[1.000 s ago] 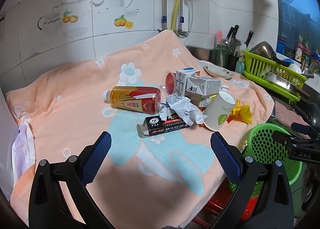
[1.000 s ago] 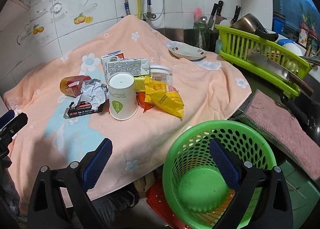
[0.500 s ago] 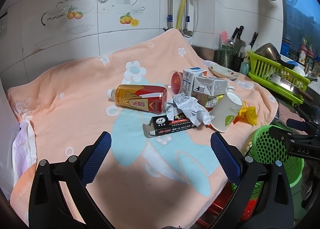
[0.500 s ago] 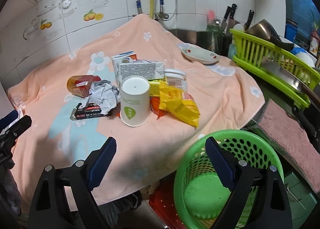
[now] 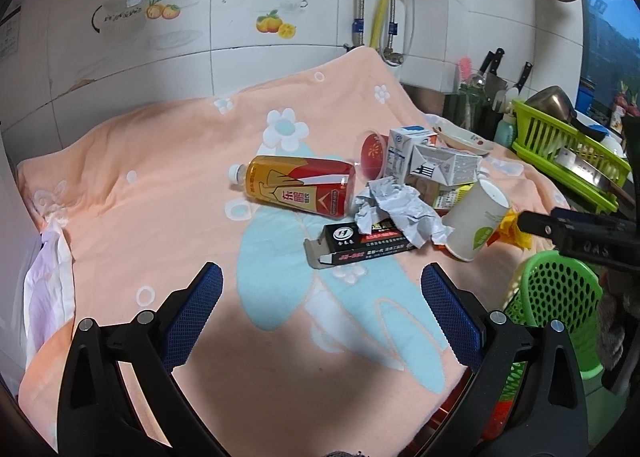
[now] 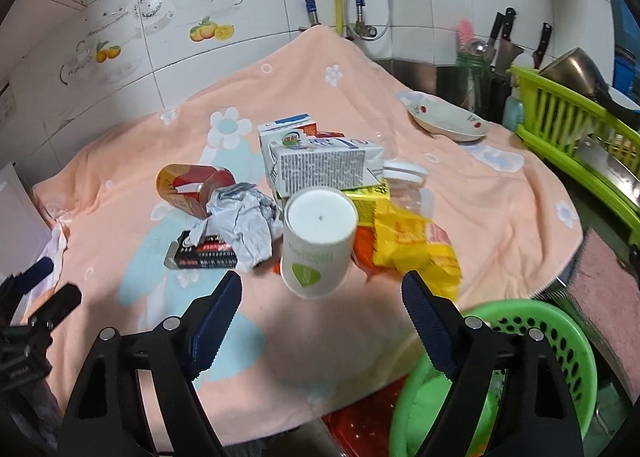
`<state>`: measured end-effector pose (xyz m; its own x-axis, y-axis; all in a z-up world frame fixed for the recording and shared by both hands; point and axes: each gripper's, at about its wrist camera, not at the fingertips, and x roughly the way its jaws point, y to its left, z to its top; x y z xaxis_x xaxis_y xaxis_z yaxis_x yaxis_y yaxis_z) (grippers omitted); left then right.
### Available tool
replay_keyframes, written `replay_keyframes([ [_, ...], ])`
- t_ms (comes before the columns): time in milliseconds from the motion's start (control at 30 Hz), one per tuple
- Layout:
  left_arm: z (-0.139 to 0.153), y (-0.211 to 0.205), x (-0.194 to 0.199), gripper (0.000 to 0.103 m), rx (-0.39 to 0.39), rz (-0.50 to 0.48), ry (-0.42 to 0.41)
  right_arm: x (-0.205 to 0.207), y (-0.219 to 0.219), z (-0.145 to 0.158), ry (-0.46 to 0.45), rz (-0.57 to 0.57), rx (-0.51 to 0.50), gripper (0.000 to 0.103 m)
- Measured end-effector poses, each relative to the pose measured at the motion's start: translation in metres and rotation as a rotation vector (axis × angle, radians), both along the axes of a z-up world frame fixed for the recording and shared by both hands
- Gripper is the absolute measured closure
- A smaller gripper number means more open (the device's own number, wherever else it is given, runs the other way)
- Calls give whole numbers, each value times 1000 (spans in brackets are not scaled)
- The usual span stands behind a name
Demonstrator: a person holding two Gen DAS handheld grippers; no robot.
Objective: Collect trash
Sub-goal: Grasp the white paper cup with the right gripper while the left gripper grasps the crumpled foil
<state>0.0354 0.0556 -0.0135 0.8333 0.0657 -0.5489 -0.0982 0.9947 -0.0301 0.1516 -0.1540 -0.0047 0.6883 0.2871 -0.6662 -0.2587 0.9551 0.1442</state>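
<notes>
Nearest, the right tongs (image 6: 321, 295) are seen closing with nothing yet pressed between them, just short of the upturned paper cup (image 6: 319, 241); the left tongs (image 5: 321, 297) are held wide and empty. The trash is heaped mid-worktop on the peach towel (image 5: 160, 185): crumpled paper (image 6: 244, 223), black box (image 5: 360, 245), bottle (image 5: 298, 185), cartons (image 6: 320, 165). The green basket (image 6: 520, 337) is set below the worktop edge, right.
</notes>
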Motion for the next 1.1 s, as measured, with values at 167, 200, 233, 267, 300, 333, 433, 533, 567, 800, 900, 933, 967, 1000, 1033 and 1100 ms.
replay_keyframes([
  [167, -4, 5, 9, 5, 0, 8, 12, 21, 7, -4, 11, 16, 1, 26],
  [200, -5, 5, 10, 5, -1, 9, 13, 27, 8, -6, 20, 14, 2, 26],
  [233, -5, 6, 12, 5, -1, 8, 15, 32, 8, -8, 28, 14, 5, 27],
  [267, -5, 6, 15, 5, 0, 8, 16, 36, 7, -10, 36, 15, 11, 27],
  [300, -5, 7, 16, 5, 1, 8, 15, 40, 7, -12, 44, 17, 16, 28],
  [333, -5, 7, 18, 5, 1, 6, 16, 45, 7, -15, 56, 18, 26, 29],
  [433, -4, 6, 26, 5, -2, -2, 19, 57, 7, -22, 84, 20, 52, 32],
  [533, -2, 4, 34, 7, -2, -14, 15, 66, 7, -27, 98, 19, 61, 33],
  [567, -2, 3, 38, 8, -6, -22, 16, 68, 7, -29, 103, 19, 60, 34],
  [800, 1, -4, 67, 20, -39, -80, 30, 76, 7, -38, 137, 40, 99, 49],
  [900, 2, -9, 81, 27, -41, -102, 30, 73, 6, -36, 127, 39, 102, 49],
  [933, 2, -11, 88, 28, -38, -119, 30, 73, 6, -35, 125, 39, 103, 49],
  [967, 2, -14, 94, 29, -34, -138, 30, 72, 5, -34, 122, 37, 103, 49],
  [1000, 1, -15, 98, 29, -30, -147, 31, 70, 4, -32, 118, 36, 101, 49],
  [1033, 0, -19, 105, 30, -22, -171, 31, 69, 4, -31, 114, 37, 102, 49],
  [1100, -2, -24, 114, 32, -4, -198, 30, 65, 2, -28, 107, 39, 103, 49],
])
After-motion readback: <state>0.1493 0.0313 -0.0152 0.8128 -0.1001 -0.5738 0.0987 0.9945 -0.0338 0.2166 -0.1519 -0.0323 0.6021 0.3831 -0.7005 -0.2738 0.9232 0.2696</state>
